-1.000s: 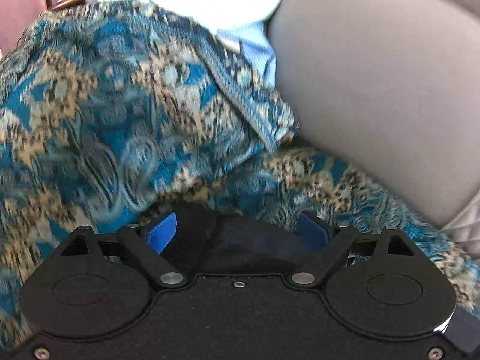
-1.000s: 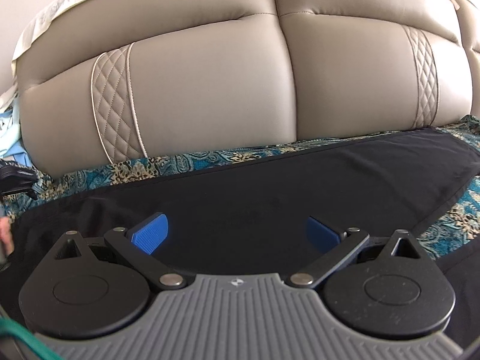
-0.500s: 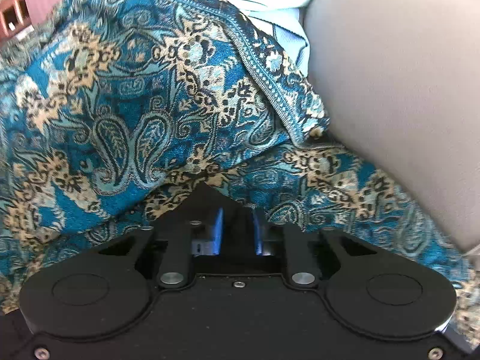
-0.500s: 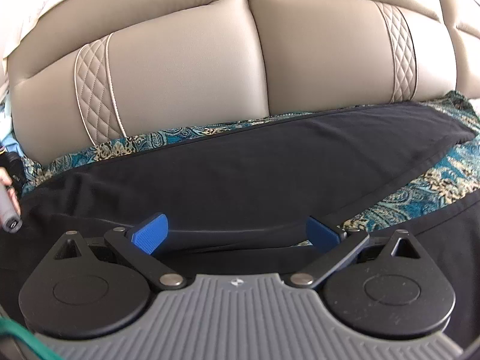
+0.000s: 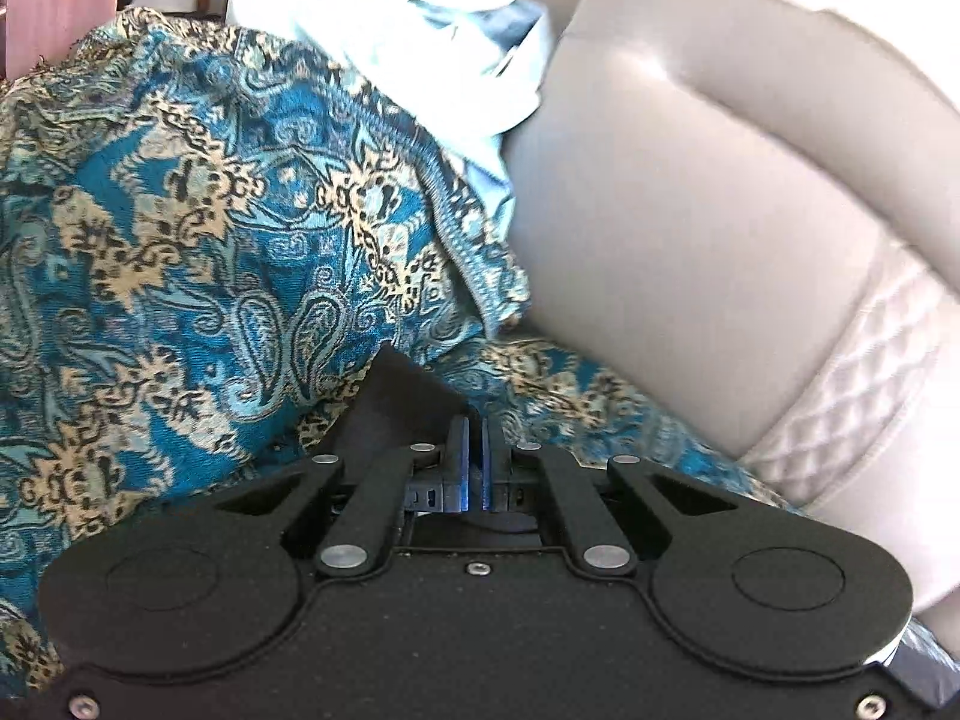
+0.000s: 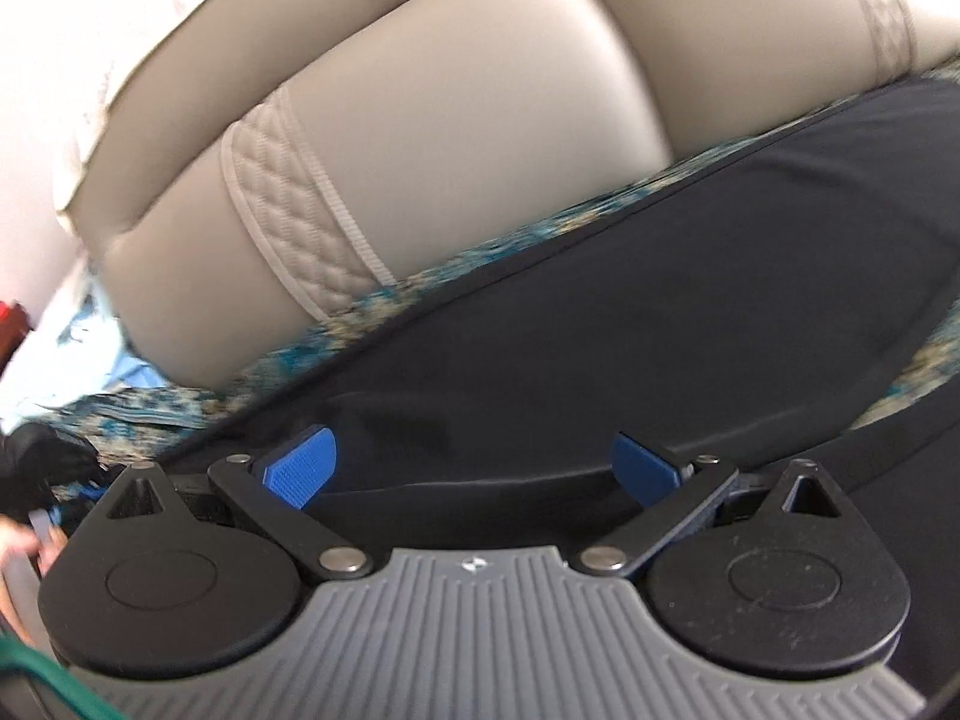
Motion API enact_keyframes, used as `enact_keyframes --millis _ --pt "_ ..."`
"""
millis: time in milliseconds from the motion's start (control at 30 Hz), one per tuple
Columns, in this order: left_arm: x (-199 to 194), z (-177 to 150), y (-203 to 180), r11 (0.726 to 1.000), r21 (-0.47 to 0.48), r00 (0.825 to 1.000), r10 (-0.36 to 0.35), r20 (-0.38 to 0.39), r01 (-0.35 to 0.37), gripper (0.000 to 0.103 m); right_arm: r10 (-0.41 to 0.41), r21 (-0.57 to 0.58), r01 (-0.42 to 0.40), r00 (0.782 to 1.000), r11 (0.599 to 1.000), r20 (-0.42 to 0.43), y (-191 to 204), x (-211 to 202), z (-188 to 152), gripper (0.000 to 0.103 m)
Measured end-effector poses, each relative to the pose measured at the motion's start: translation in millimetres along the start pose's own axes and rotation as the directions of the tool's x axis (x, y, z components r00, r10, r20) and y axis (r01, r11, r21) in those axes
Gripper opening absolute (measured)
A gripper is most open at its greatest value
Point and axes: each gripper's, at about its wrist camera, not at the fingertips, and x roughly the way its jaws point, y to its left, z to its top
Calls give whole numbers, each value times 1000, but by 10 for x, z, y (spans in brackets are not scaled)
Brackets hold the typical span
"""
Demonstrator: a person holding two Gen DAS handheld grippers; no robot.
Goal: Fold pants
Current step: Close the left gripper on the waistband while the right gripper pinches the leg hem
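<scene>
Left wrist view: the left claw [image 5: 474,450] pinches a corner of black pants [image 5: 408,402] over a patterned throw [image 5: 180,252], while the right claw [image 6: 474,468] gapes above them.

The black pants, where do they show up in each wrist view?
Left wrist: a corner of the black pants sticks up at lower centre, pinched in the left gripper.
Right wrist: black pants spread across the middle and right.
Shared landmark: the quilted sofa strip.

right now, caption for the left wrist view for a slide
Left gripper shut on a corner of the black pants above the teal paisley throw.
</scene>
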Motion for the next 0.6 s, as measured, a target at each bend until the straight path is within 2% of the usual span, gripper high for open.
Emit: enact_keyframes --millis 100,200,233,367,433,500,567,600 --pt "-209 -72 153 997 2 997 -71 10 71 3 60 23 -60 998 998 -12 207 120 -44 101" --pt "-359 -111 253 993 22 993 -116 13 116 3 151 59 -151 989 987 -2 386 240 -120 91" --pt "-400 -107 280 991 31 992 -129 12 128 3 186 83 -185 982 979 -3 444 305 -154 90" --pt "-534 -92 389 986 34 986 -166 4 166 3 232 191 -221 972 956 -36 597 605 -227 89" --pt "-578 -89 442 983 36 983 -182 9 182 3 211 229 -196 977 954 -41 664 760 -234 80" --pt "-611 -94 474 980 43 981 -196 10 196 3 164 226 -150 985 963 -46 727 906 -223 52" --pt "-634 -96 506 977 53 978 -207 10 206 3 115 249 -96 991 964 -66 734 1019 -191 43" --pt "-632 -97 531 976 52 978 -210 6 210 3 108 261 -86 992 961 -67 705 1057 -174 42"
